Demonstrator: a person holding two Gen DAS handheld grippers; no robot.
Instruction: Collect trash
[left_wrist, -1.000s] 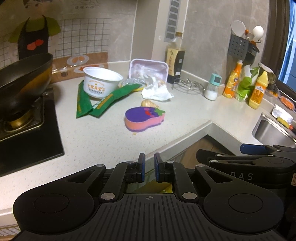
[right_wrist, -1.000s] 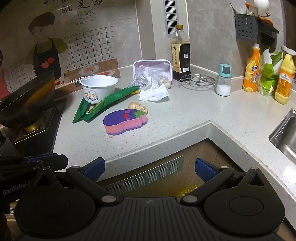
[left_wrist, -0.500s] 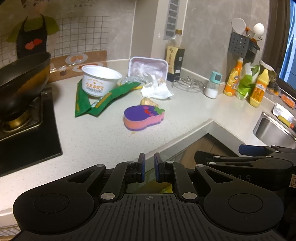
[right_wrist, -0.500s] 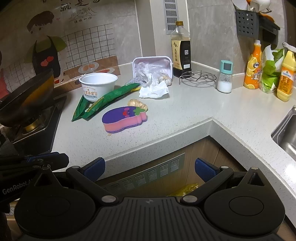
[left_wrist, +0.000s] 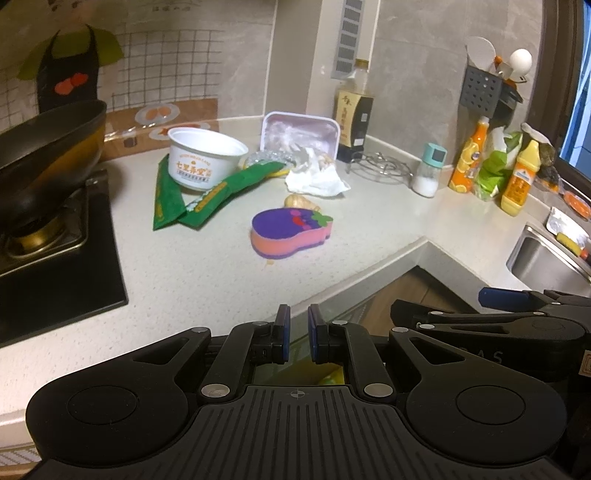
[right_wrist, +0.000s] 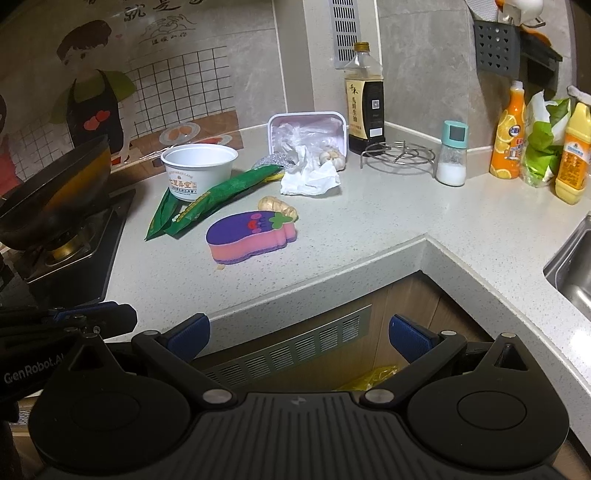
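Note:
Trash lies in a heap at the back of the counter (left_wrist: 207, 280): a white paper bowl (left_wrist: 207, 162), green wrappers (left_wrist: 207, 194), a crumpled tissue (left_wrist: 316, 179) and a pink foam tray (left_wrist: 299, 133) holding plastic film. The right wrist view shows the same bowl (right_wrist: 199, 170), wrappers (right_wrist: 218, 195), tissue (right_wrist: 310, 179) and tray (right_wrist: 308, 127). My left gripper (left_wrist: 297, 338) hangs shut and empty over the counter's front edge, well short of the heap. My right gripper (right_wrist: 301, 334) is open and empty, in front of the cabinet below the counter corner.
A purple eggplant-shaped sponge (right_wrist: 251, 236) and a ginger piece (right_wrist: 277, 206) lie in front of the heap. A wok (left_wrist: 44, 155) sits on the stove at left. A soy bottle (right_wrist: 364, 107), wire trivet (right_wrist: 397, 155), salt shaker (right_wrist: 450, 155) and sink (right_wrist: 569, 269) stand to the right. Something yellow (right_wrist: 373, 376) shows below.

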